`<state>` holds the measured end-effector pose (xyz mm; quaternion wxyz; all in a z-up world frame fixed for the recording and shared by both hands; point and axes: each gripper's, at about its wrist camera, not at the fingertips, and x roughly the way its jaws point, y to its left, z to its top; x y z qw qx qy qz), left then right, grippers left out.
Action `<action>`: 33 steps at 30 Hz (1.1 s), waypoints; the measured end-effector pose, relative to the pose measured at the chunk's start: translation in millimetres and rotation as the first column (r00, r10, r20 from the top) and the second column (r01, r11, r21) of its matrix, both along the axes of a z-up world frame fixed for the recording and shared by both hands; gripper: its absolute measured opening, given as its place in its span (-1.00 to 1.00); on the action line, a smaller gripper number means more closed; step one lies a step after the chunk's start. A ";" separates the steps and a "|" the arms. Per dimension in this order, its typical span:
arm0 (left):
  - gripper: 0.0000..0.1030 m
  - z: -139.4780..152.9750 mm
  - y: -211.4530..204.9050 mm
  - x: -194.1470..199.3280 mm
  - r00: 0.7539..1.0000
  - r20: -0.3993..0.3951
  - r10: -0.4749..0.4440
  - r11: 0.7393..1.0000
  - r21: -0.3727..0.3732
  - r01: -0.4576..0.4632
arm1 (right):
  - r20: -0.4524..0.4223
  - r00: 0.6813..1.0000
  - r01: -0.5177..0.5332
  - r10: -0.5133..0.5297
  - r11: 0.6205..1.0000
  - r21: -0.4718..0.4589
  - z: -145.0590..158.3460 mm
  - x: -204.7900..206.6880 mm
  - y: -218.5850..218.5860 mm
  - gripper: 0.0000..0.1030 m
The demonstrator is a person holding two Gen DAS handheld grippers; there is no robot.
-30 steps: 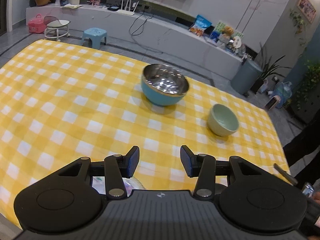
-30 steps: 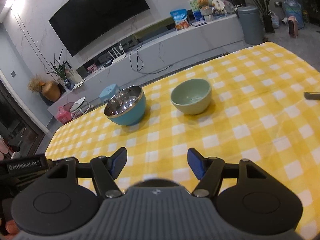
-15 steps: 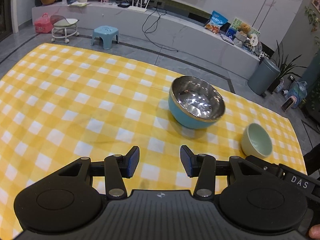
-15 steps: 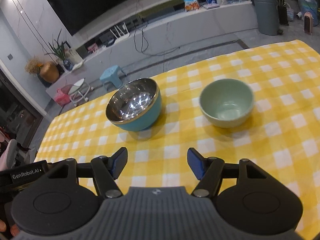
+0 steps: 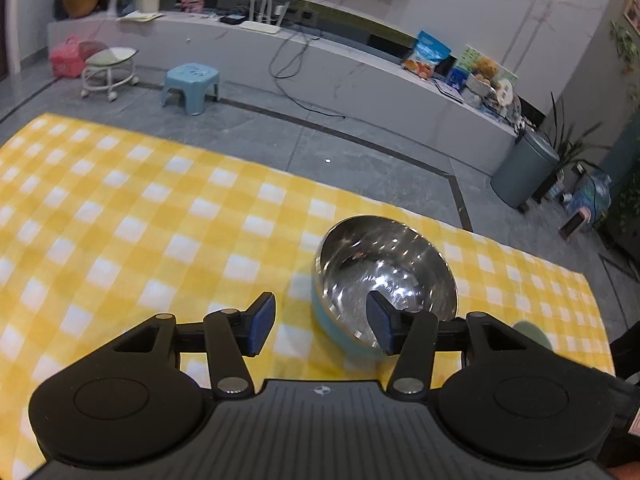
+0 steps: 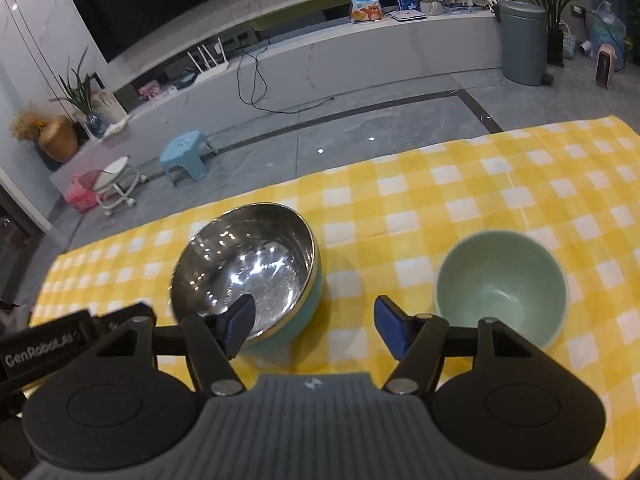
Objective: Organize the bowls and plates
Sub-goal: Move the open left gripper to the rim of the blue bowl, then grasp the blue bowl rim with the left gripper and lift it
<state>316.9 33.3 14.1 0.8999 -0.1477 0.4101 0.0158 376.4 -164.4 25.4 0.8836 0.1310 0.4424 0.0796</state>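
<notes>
A blue bowl with a shiny steel inside [image 5: 384, 272] [image 6: 244, 264] stands on the yellow checked tablecloth [image 5: 120, 220]. A pale green bowl [image 6: 500, 284] stands to its right; only its rim [image 5: 532, 330] shows in the left wrist view. My left gripper [image 5: 320, 326] is open and empty, its right finger over the steel bowl's near rim. My right gripper [image 6: 314, 328] is open and empty, between the two bowls, its left finger over the steel bowl's near rim.
The cloth's far edge [image 6: 360, 164] lies just beyond the bowls, with grey floor past it. A blue stool [image 5: 192, 86], a wheeled stool [image 5: 110, 70] and a grey bin [image 5: 524, 178] stand on the floor before a long white TV bench [image 5: 320, 64].
Both grippers have moved forward toward the bowls, which now sit close in front of the fingers. Both stay open. The bowls have not moved.
</notes>
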 end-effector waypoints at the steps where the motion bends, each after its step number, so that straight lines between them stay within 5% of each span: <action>1: 0.17 -3.3 -2.9 4.5 1.000 -0.003 -0.010 1.000 0.012 0.010 | -0.004 1.000 -0.002 0.002 1.000 -0.013 -2.4 3.6 2.3 0.27; 16: 0.04 -38.3 -10.8 36.5 0.997 -0.077 -0.018 0.997 0.076 0.024 | -0.044 0.999 -0.013 0.010 0.998 -0.060 -32.8 33.9 12.9 0.11; 22: -0.21 -43.8 -10.5 34.4 0.997 -0.067 -0.026 0.998 0.063 0.030 | -0.053 0.999 -0.006 0.006 1.000 -0.012 -42.2 35.6 7.2 0.00; 25: -0.39 -40.6 -12.6 32.9 0.998 -0.052 -0.033 0.997 0.065 0.036 | -0.047 0.999 -0.010 0.010 1.000 -0.001 -41.5 34.5 7.5 -0.20; 28: -0.67 -37.1 -18.3 31.9 0.997 -0.038 -0.062 0.995 0.082 0.065 | -0.032 0.999 -0.006 0.007 0.999 0.034 -39.1 32.2 8.2 -0.64; 33: -0.75 -27.8 -19.6 26.1 0.998 -0.050 -0.048 0.993 0.101 0.053 | -0.041 0.999 0.013 -0.013 1.000 0.006 -29.7 27.4 14.3 -0.75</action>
